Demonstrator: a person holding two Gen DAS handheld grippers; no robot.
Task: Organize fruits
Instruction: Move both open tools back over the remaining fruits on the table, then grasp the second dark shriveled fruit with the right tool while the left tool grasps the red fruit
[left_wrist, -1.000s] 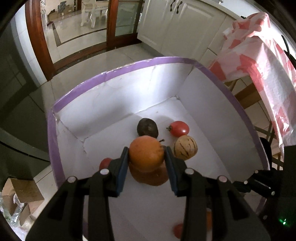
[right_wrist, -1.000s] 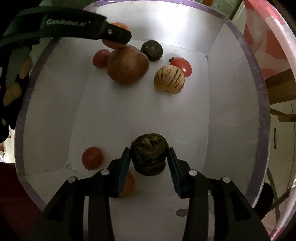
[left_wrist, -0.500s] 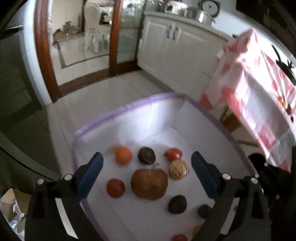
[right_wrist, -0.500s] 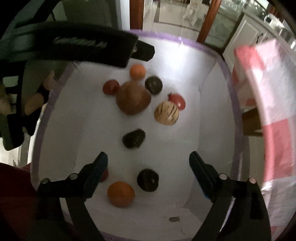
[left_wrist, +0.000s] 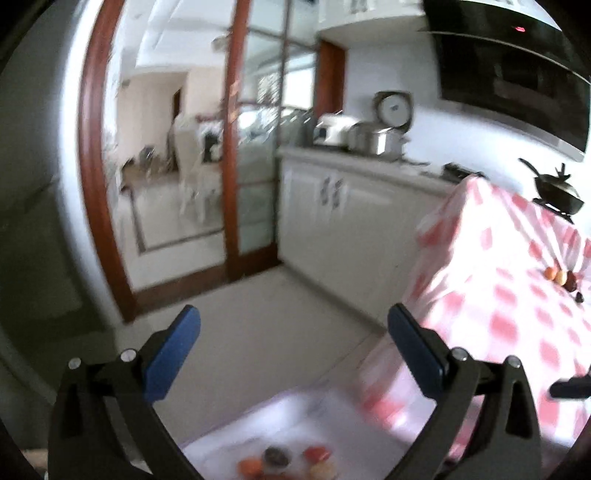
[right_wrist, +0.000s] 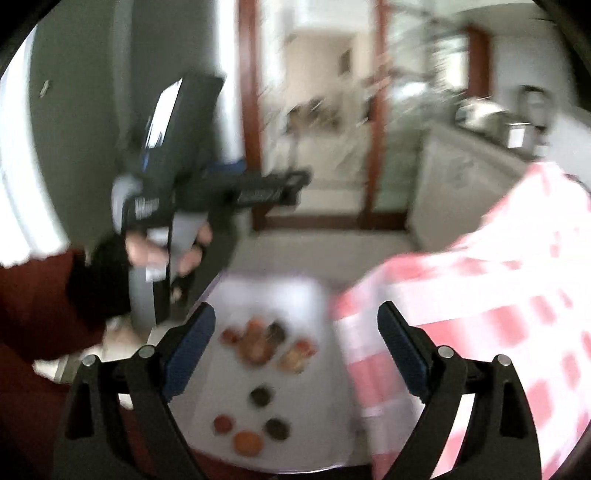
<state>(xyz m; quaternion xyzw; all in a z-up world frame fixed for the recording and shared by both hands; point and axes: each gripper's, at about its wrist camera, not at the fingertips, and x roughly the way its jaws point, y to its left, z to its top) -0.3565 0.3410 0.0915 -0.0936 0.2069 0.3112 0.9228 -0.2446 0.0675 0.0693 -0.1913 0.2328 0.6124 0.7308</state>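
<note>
A person stands in a kitchen holding a two-finger gripper in each hand, both raised above a white box (right_wrist: 317, 295) on the floor. Both pictures are blurred, so fine detail is lost.

The left gripper (left_wrist: 293, 334) is spread wide, with nothing between its blue pads. It looks out across the tiled floor toward white cabinets and a wood-framed glass door. The right gripper (right_wrist: 295, 338) is also spread wide and holds nothing. From its view, the person's left hand (right_wrist: 162, 251), in a dark red sleeve, grips the handle of the other tool off to the left.

The fruits lie on the bottom of the box, low in both views. One cluster of fruits (right_wrist: 267, 345) sits toward the far end: reddish, orange and dark pieces close together, too smeared to name. Nearer the camera lie a single dark fruit (right_wrist: 261, 396), then a small reddish one (right_wrist: 222, 423), an orange fruit (right_wrist: 247, 442) and another dark one (right_wrist: 277, 428).

To the right stands a table under a pink-and-white checked cloth (left_wrist: 517, 314). A few small fruits (left_wrist: 561, 278) rest on it, well apart from the box.

My judgement: the job is partly done. Much fruit is already in the box, but those pieces on the table look left to collect.
</note>
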